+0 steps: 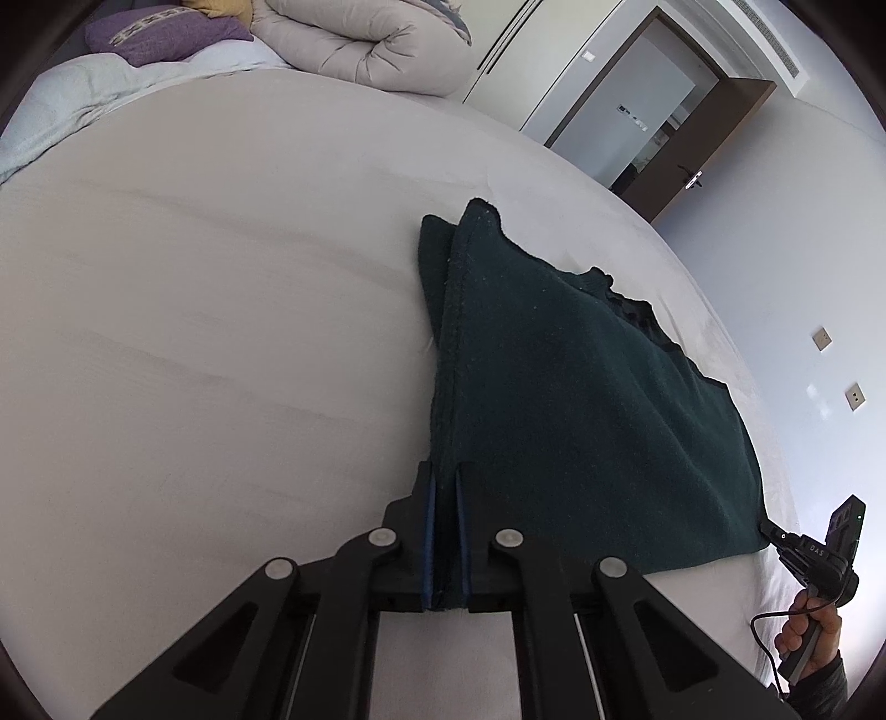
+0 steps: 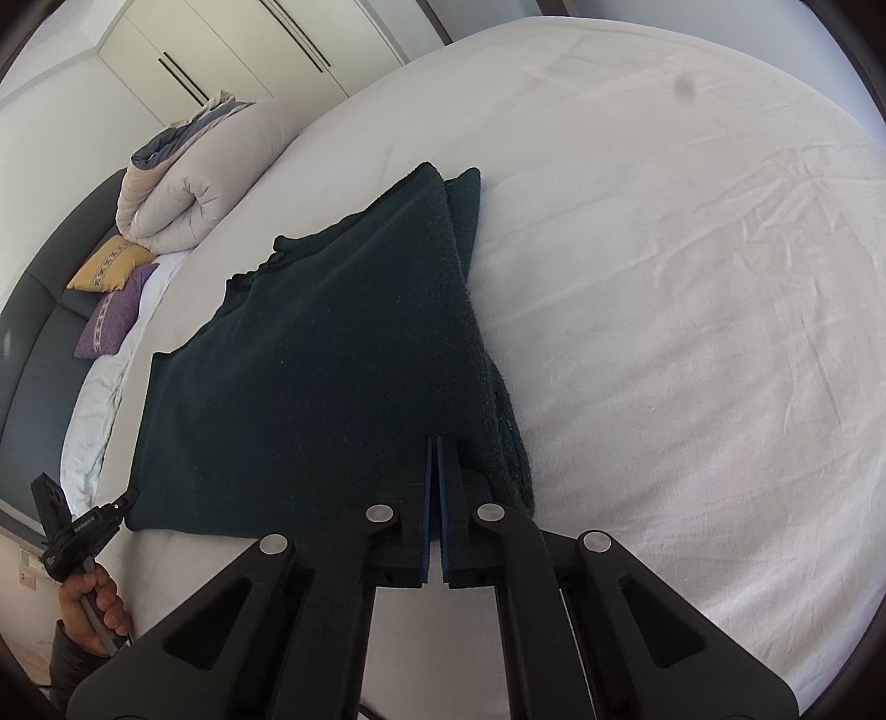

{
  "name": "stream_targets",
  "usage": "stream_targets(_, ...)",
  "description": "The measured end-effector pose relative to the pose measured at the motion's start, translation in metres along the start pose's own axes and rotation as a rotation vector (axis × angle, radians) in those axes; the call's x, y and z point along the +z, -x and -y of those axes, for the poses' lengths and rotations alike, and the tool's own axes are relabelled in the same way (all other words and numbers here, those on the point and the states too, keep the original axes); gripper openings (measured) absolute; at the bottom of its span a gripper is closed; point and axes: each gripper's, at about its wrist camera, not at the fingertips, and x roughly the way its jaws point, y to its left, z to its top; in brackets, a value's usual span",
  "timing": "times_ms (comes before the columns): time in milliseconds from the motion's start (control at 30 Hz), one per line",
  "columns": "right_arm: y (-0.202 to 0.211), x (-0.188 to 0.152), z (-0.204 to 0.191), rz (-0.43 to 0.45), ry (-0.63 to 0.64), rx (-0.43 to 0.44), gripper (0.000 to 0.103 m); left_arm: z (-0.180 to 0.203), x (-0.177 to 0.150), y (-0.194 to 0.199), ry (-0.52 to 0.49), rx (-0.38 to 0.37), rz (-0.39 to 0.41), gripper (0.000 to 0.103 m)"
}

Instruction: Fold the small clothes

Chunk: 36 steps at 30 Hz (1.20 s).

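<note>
Left wrist: left tongs (image 1: 446, 482) pinch dark green garment (image 1: 581, 415) corner; right tongs (image 2: 434, 443) apparently pinch other corner; long axis runs away.

I log dark green garment (image 1: 581, 399) of fuzzy matt knit cloth, bed sheet (image 1: 221, 332) smooth matt fabric, my left claw (image 1: 444, 476) matt black plastic, glossy wardrobe doors (image 2: 221, 50).

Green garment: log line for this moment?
stage: corner grasp | left gripper: shut on green garment | right gripper: shut on it | bed: garment lying flat
</note>
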Motion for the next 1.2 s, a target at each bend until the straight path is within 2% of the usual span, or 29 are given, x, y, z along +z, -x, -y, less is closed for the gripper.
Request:
stream_targets(100, 0.008, 0.001, 0.000, 0.012, 0.012, 0.002, 0.001, -0.002, 0.000, -0.002, 0.008, -0.010, -0.007, 0.006)
stream_targets(200, 0.019, 0.007, 0.002, 0.069, 0.010, -0.017, 0.004, -0.005, 0.000, -0.003, 0.029, -0.024, -0.007, 0.006)
stream_targets(267, 0.028, 0.013, 0.009, 0.107, -0.023, 0.010, 0.021, -0.005, 0.000, -0.004, 0.028, -0.024, -0.008, 0.006)
stream_targets(300, 0.032, 0.016, 0.012, 0.123, -0.036, 0.023, 0.046, -0.005, 0.000, -0.005, 0.025, -0.022, -0.009, 0.006)
stream_targets(333, 0.035, 0.018, 0.014, 0.135, -0.041, 0.026, 0.065, -0.006, 0.000, -0.006, 0.026, -0.022, -0.011, 0.006)
stream_targets(367, 0.037, 0.019, 0.014, 0.154, -0.035, 0.014, 0.066, -0.006, 0.000, -0.007, 0.028, -0.023, -0.013, 0.006)
stream_targets(467, 0.026, 0.026, 0.012, 0.109, 0.002, 0.003, 0.065, -0.006, 0.000, -0.008, 0.031, -0.021, -0.014, 0.006)
stream_targets(500, 0.018, 0.027, 0.011, 0.084, 0.012, 0.002, 0.061, -0.006, -0.001, -0.008, 0.029, -0.020, -0.015, 0.006)
stream_targets(533, 0.011, 0.028, 0.010, 0.055, 0.027, -0.001, 0.045, -0.006, 0.000, -0.008, 0.028, -0.020, -0.016, 0.006)
stream_targets(600, -0.006, 0.028, 0.008, -0.006, 0.043, -0.034, 0.022, -0.005, 0.000, -0.008, 0.023, -0.019, -0.019, 0.006)
stream_targets(733, -0.001, 0.024, 0.005, 0.030, 0.057, -0.071, 0.006, -0.003, 0.000, -0.008, 0.008, -0.009, -0.021, 0.006)
stream_targets(967, 0.023, 0.006, -0.004, 0.072, 0.061, -0.098, 0.005, -0.002, -0.001, -0.005, -0.009, 0.005, -0.018, 0.006)
stream_targets(1100, 0.013, -0.002, 0.019, 0.036, -0.018, -0.070, 0.005, -0.005, -0.003, -0.004, -0.014, 0.002, -0.024, 0.006)
stream_targets(1200, 0.011, -0.001, 0.027, 0.043, -0.063, -0.039, 0.005, -0.007, -0.008, -0.001, -0.020, -0.002, -0.023, 0.006)
